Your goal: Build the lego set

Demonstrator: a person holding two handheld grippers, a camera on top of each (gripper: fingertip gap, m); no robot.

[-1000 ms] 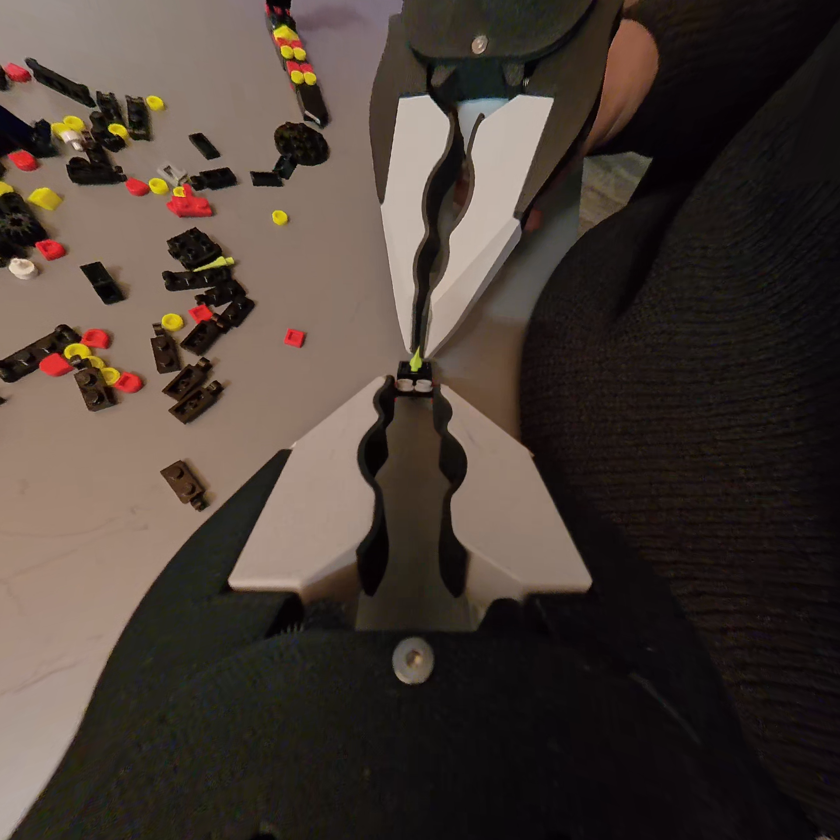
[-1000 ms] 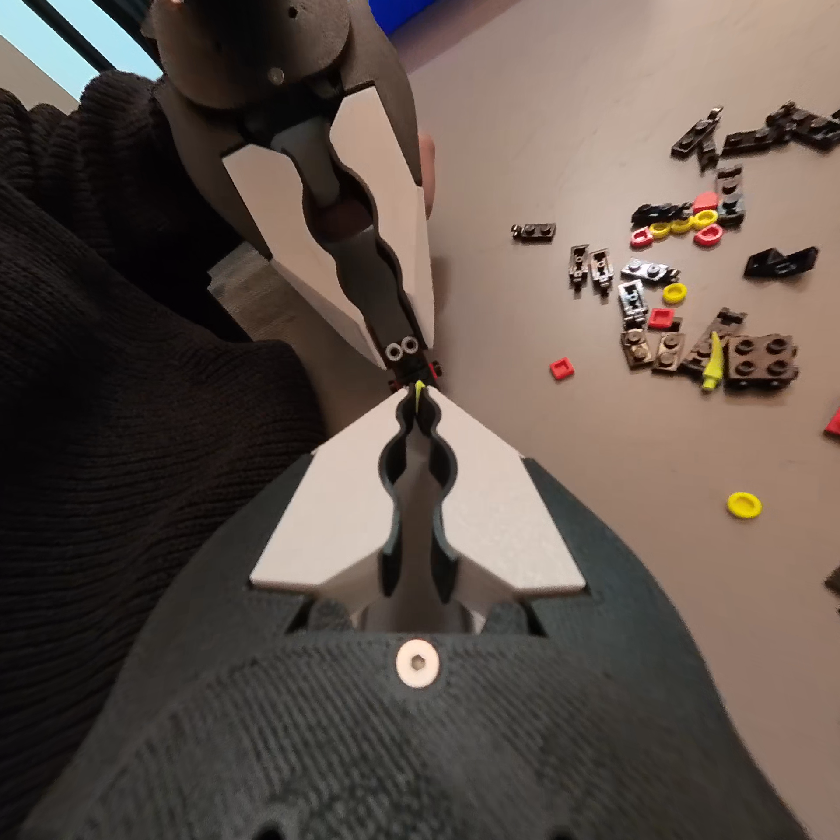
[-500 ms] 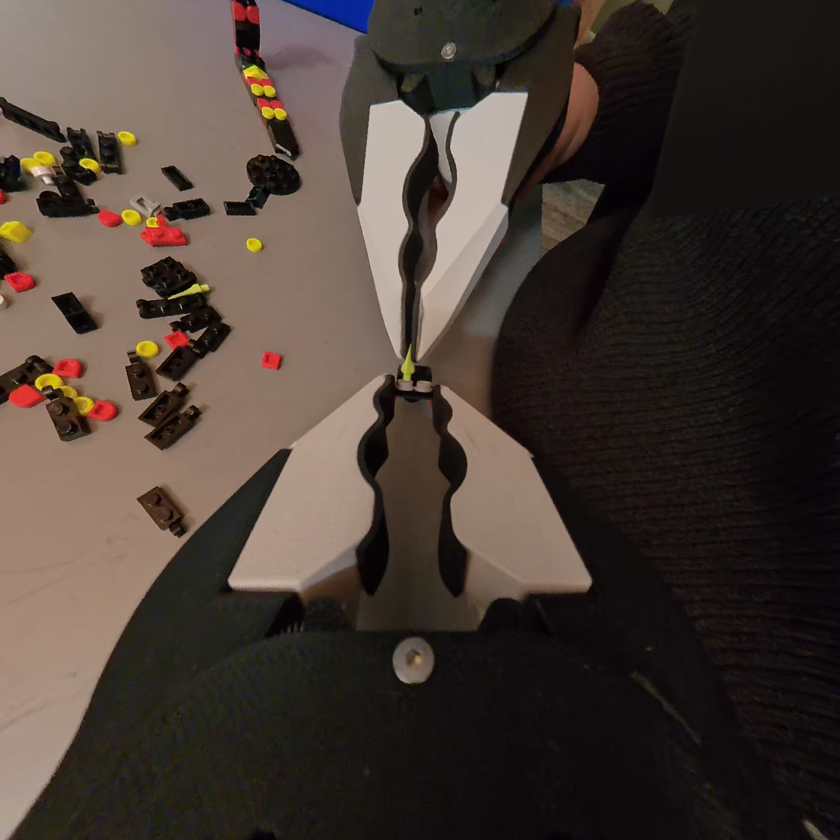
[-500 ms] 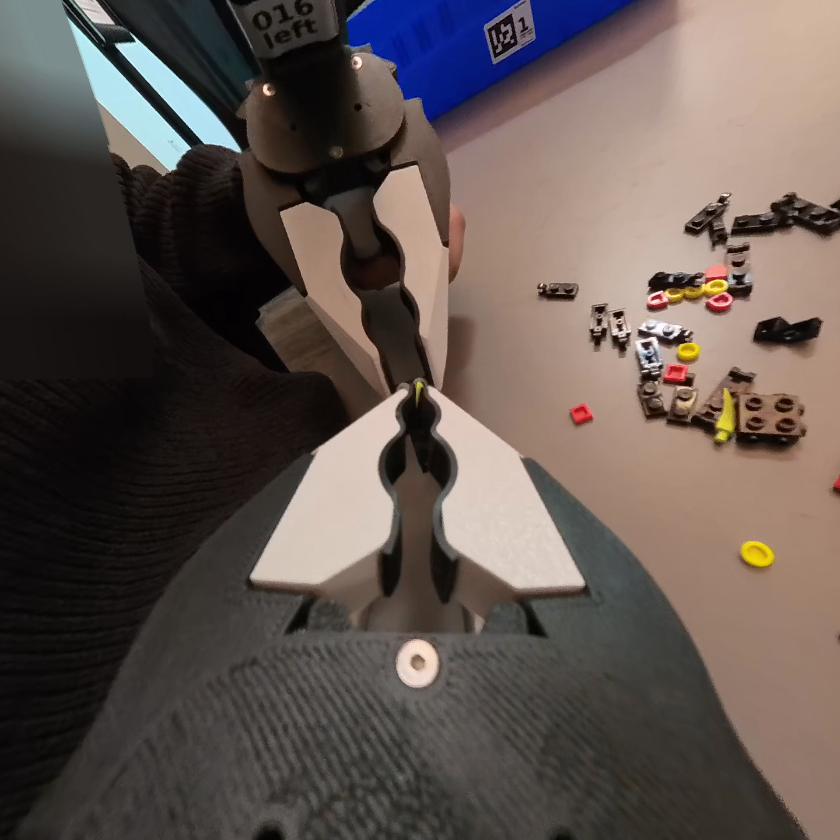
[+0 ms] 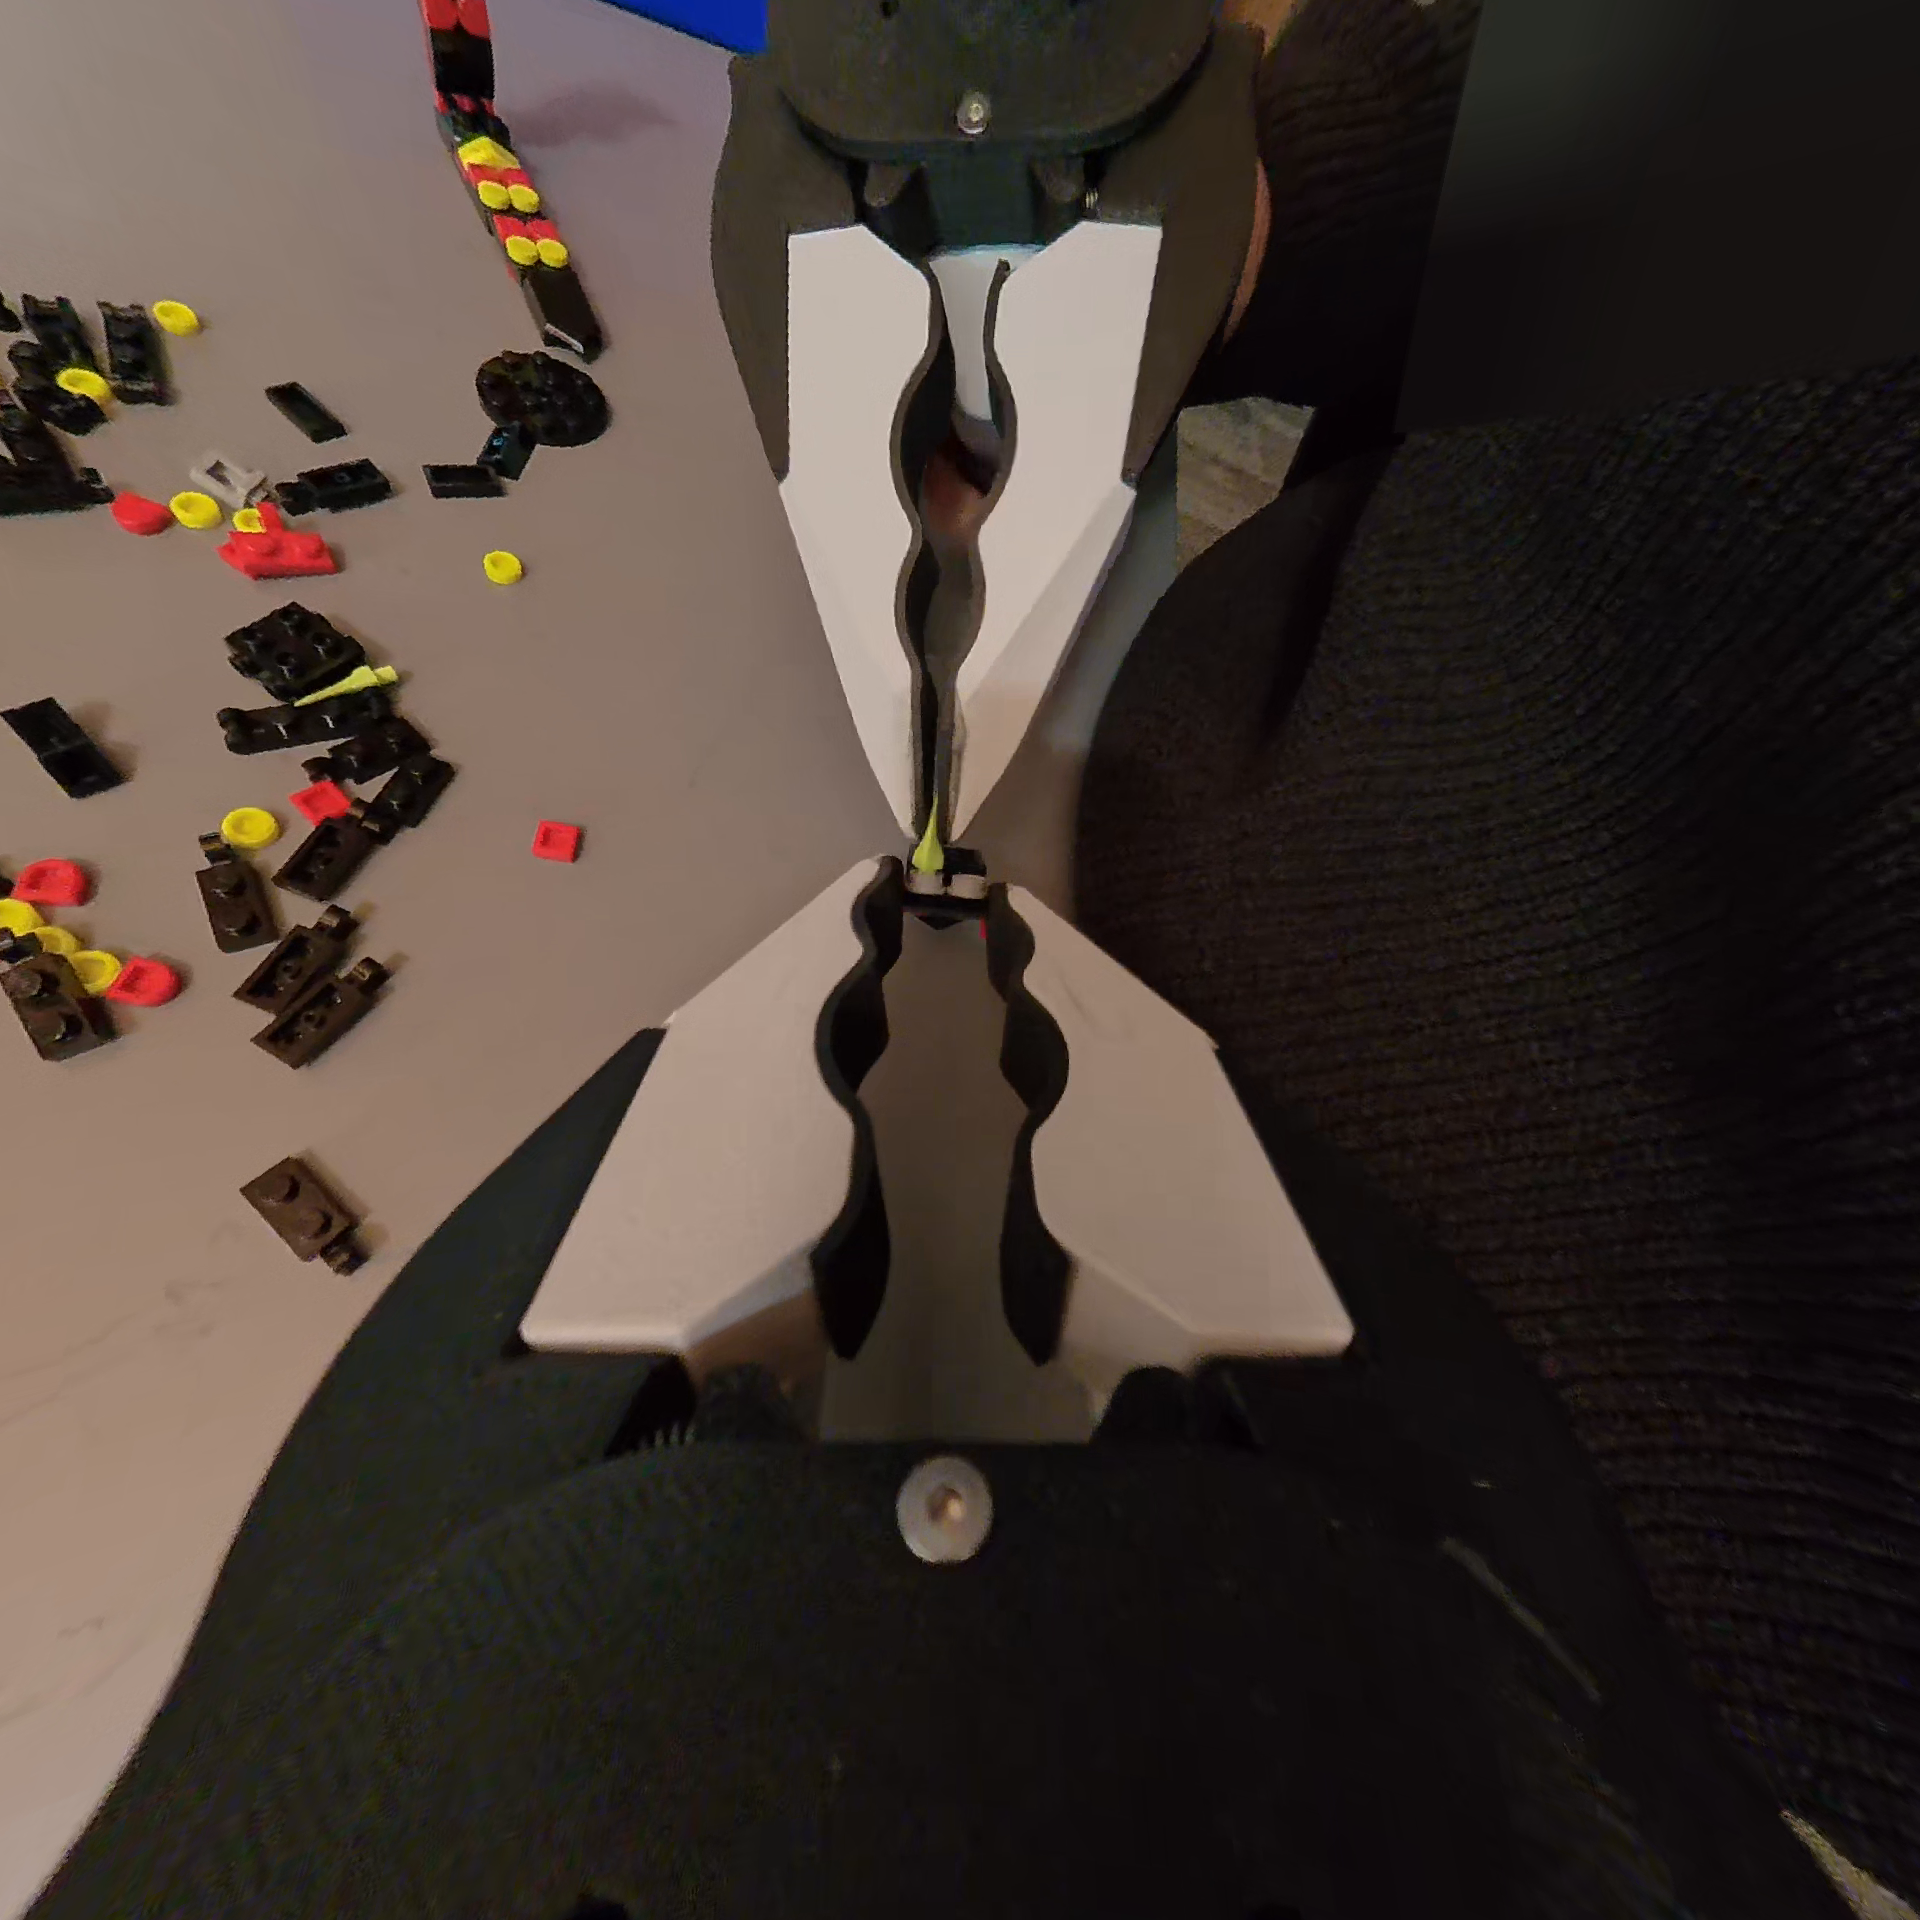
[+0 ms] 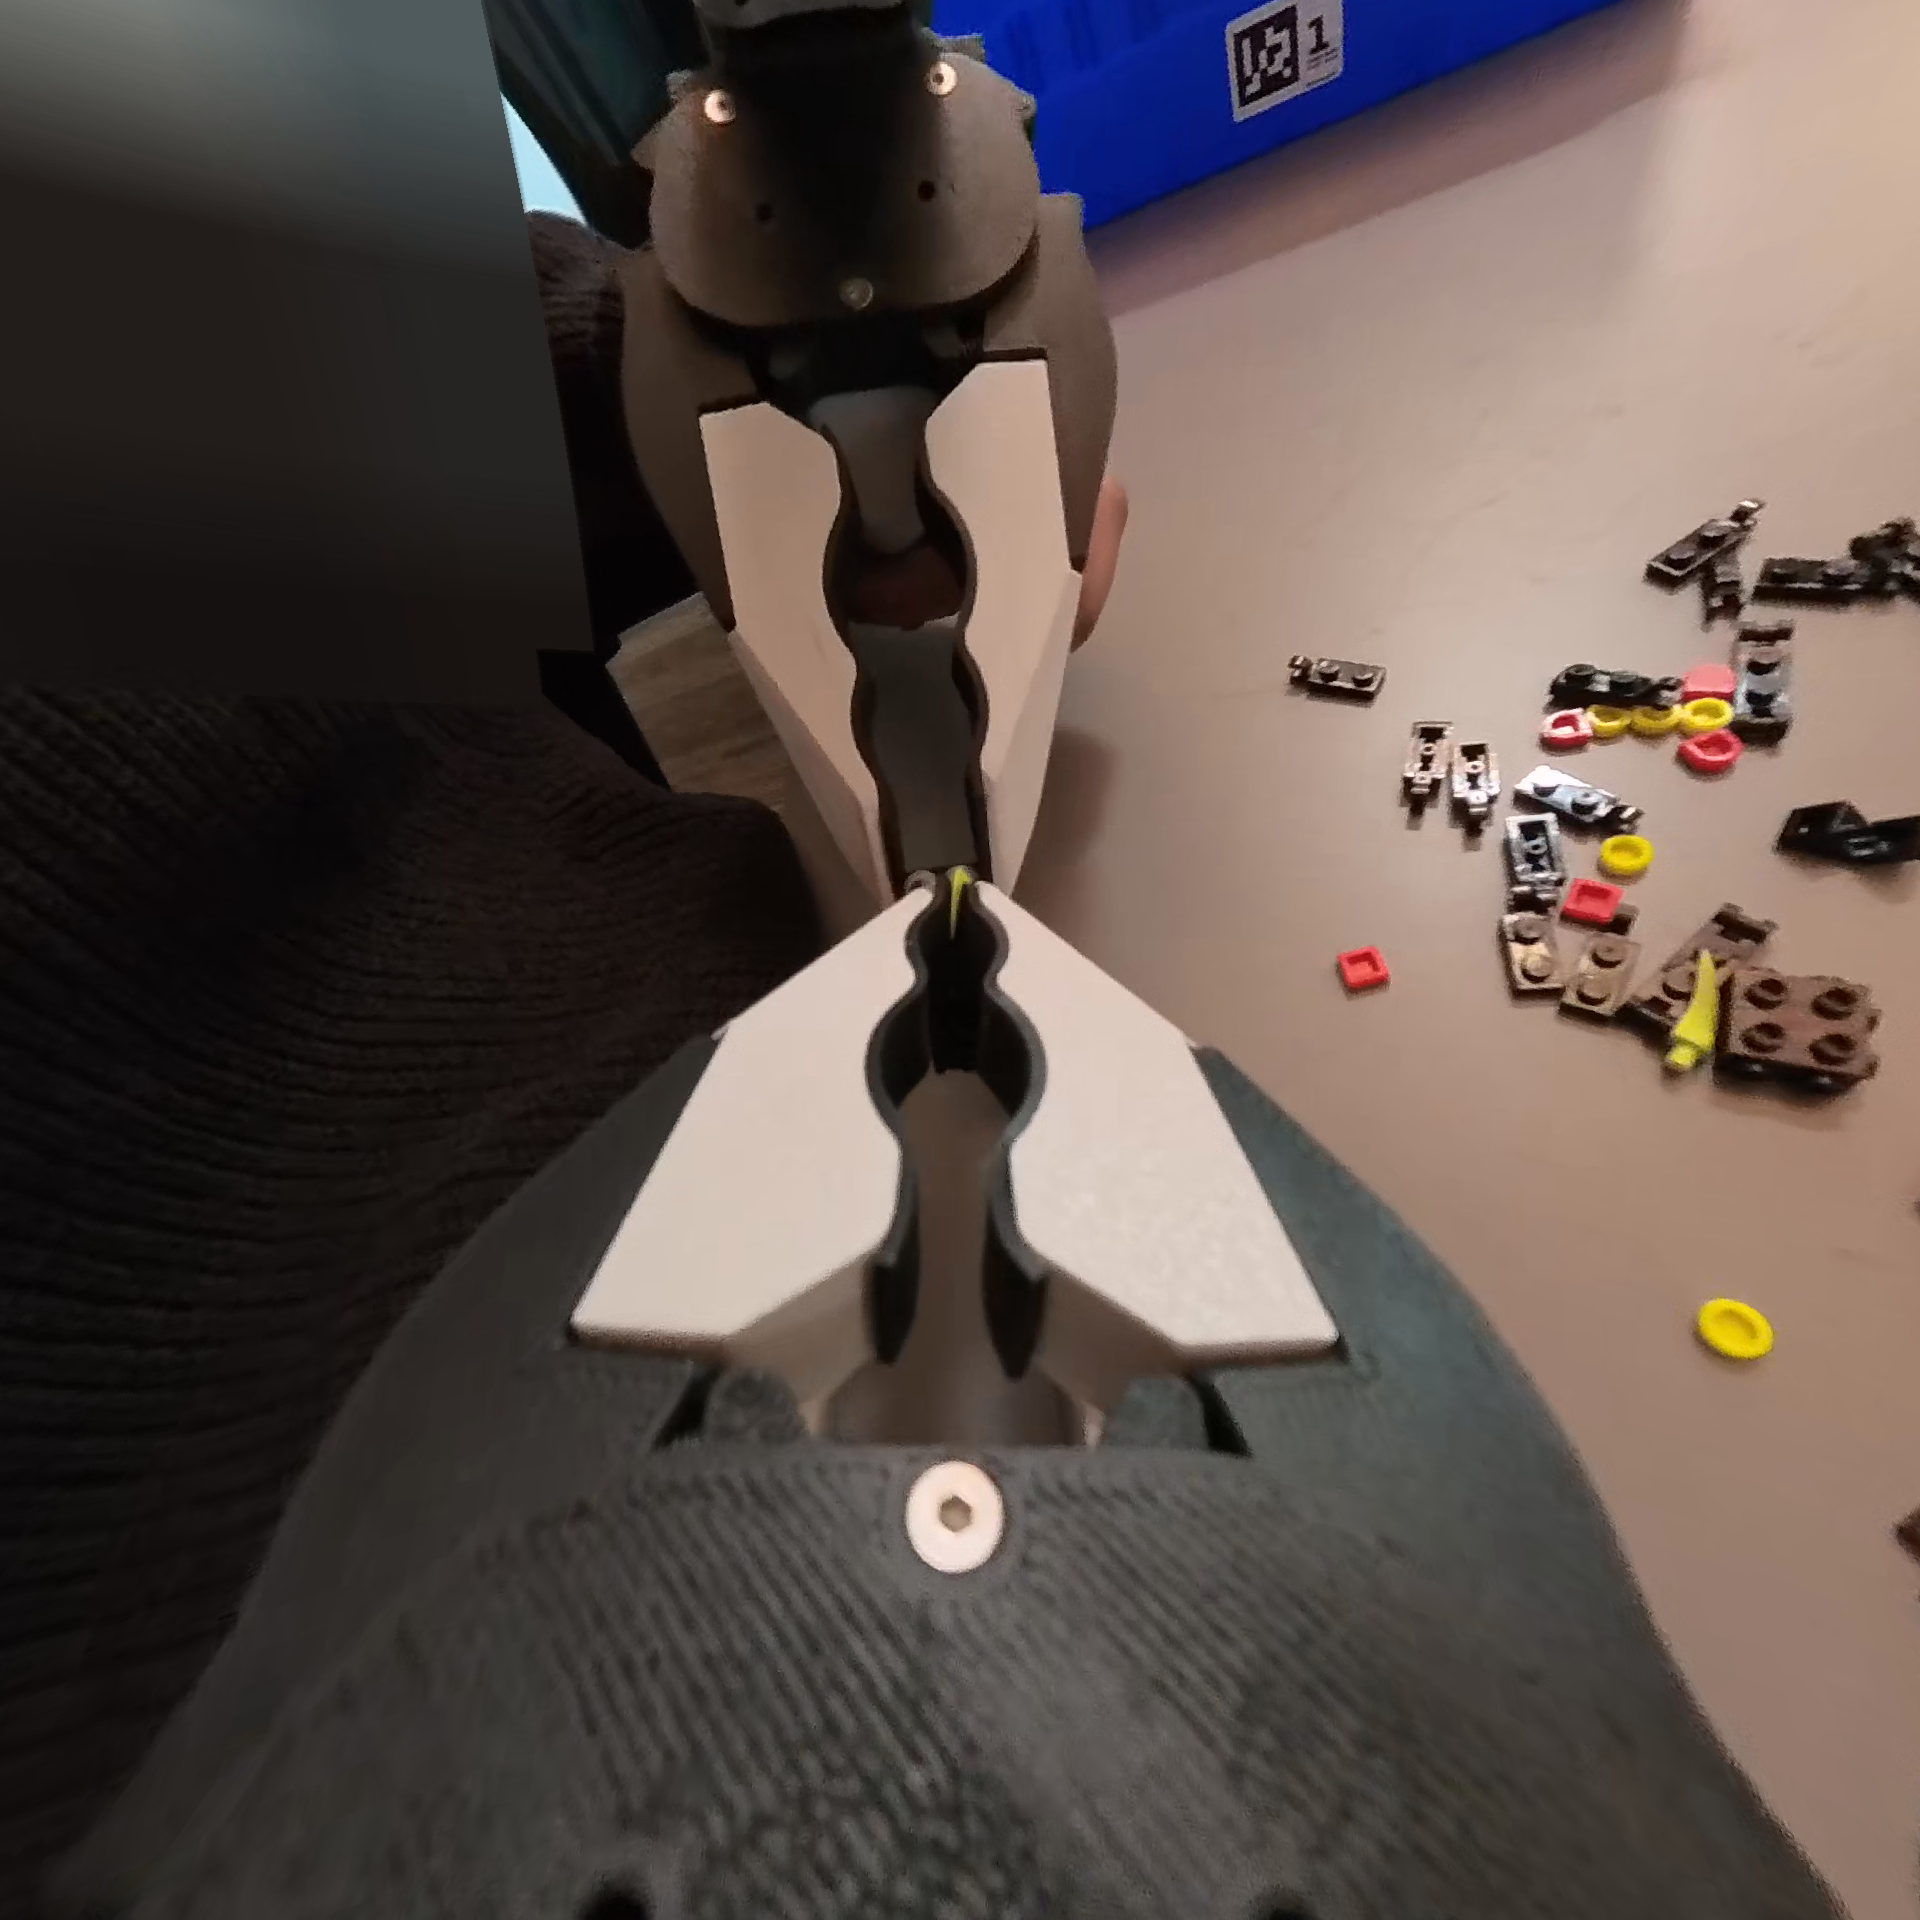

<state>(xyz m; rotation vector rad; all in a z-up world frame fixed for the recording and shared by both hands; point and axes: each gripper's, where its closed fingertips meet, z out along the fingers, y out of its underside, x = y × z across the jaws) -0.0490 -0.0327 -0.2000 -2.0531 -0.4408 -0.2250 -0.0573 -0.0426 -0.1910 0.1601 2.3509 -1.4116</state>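
2 grippers meet tip to tip above the near edge of a matte grey-brown tabletop [image 5: 665, 665]. The left gripper [image 5: 943, 896] is clamped on a small black and grey lego piece [image 5: 951, 881]; the right gripper [image 6: 954, 914] pinches a lime-green spike [image 5: 928, 844], seemingly seated on that piece, though blur hides the joint. Loose lego parts [image 5: 312, 727] in black, red and yellow lie scattered far left. A blue bin [image 6: 1164, 114] at the far edge carries a square coded sticker [image 6: 1283, 52]. A dark knit sleeve [image 5: 1507, 935] fills the right.
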